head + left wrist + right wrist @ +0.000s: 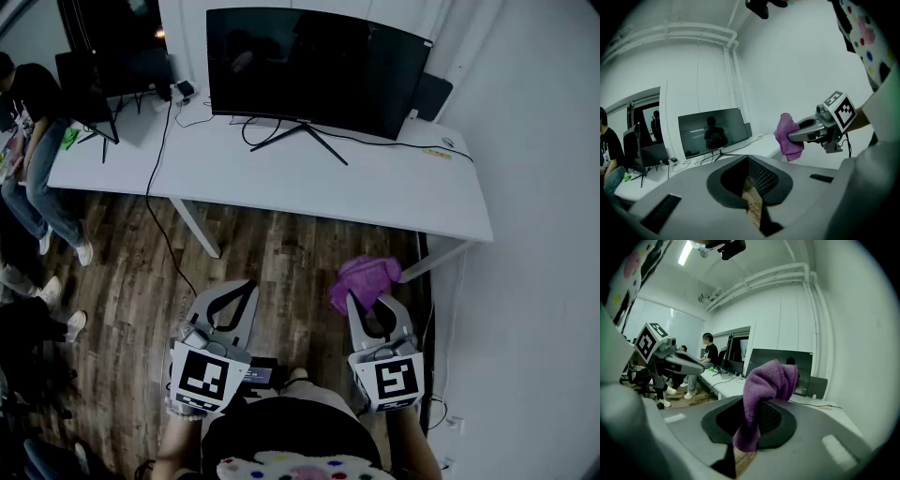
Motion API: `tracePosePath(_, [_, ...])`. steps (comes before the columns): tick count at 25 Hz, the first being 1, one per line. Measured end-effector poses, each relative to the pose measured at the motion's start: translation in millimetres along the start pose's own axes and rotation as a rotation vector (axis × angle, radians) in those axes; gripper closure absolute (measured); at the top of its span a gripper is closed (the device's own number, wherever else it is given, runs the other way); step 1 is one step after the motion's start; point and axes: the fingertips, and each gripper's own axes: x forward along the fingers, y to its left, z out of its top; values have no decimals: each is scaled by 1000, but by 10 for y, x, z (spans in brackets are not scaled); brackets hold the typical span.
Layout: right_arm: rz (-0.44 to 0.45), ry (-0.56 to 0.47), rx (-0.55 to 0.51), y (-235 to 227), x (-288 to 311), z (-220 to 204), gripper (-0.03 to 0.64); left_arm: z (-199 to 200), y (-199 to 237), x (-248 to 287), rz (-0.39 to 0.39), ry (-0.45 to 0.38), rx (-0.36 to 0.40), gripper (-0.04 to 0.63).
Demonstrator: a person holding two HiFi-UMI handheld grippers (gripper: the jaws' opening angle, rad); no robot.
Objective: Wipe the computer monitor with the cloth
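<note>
Purple cloth (pixel 365 278) sits bunched between the jaws of the right gripper (pixel 371 302), which are clamped on it; one end flops over the tips and the other hangs below. Beside it, the left gripper (pixel 245 285) has its jaws closed together with nothing in them. Both are over the wooden floor (pixel 281 248), well short of the white desk (pixel 375 187) where the dark monitor (pixel 314 66) stands upright.

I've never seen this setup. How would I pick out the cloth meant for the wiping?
Find the long white table carrying the big dark monitor. In front of it, over the wood floor, a person holds two grey grippers; the cloth is pinched in the right gripper's fingers. It is the only purple, crumpled thing; the left gripper holds nothing.
</note>
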Motion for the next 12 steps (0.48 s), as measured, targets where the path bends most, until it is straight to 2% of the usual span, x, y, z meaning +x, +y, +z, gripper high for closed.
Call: tracePosePath(12, [13, -1, 25, -126, -77, -111, 548, 10, -152, 72, 16, 8, 6, 589])
